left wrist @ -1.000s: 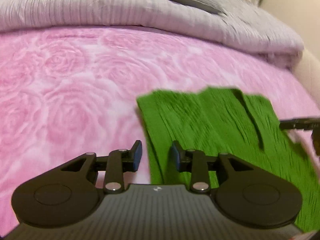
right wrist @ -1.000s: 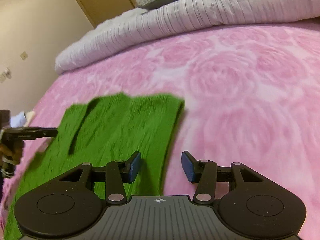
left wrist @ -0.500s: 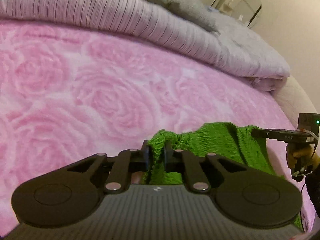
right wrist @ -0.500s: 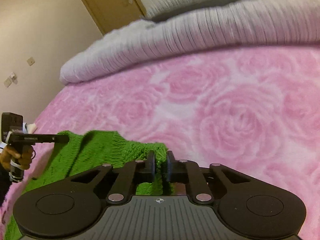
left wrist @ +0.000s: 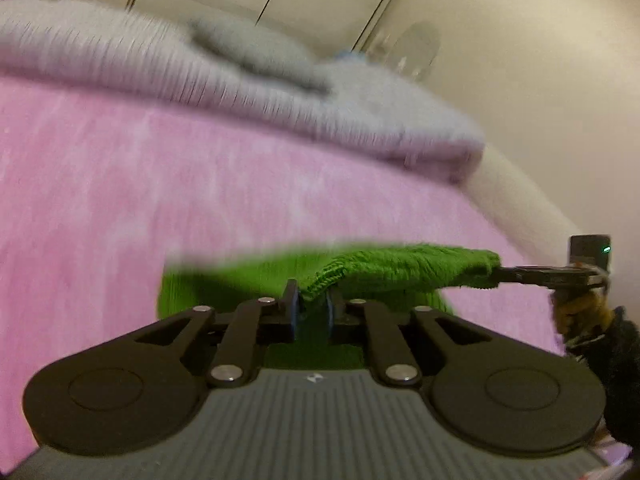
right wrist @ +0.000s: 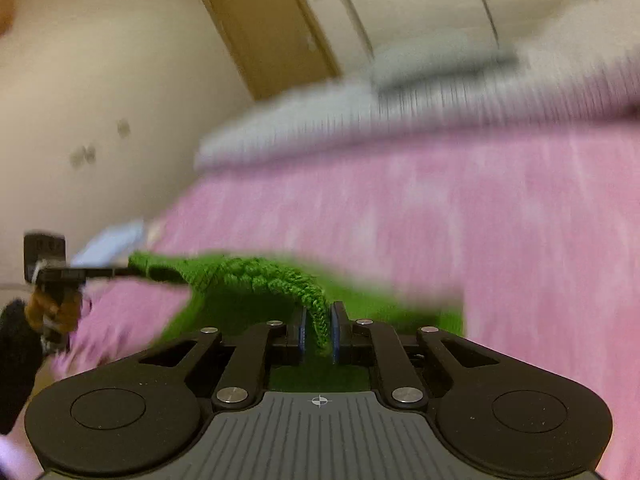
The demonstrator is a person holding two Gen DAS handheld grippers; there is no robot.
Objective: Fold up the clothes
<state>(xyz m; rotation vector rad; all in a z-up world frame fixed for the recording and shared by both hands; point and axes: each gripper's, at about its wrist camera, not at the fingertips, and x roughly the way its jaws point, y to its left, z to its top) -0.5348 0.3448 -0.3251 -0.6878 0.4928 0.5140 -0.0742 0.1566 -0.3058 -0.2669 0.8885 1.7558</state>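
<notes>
The green knit garment (left wrist: 400, 268) is pinched at 1 corner between the fingers of the left gripper (left wrist: 311, 314), and its other corner sits between the closed fingers of the right gripper (right wrist: 318, 330). The held edge hangs above the pink bedspread (left wrist: 120, 208), with the rest lying below it. Only the right wrist view shows a wooden door (right wrist: 268, 28). The garment is bright green with thick ribbed stitches.

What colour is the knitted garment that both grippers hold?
Bright green garment; clearest in the right wrist view.
</notes>
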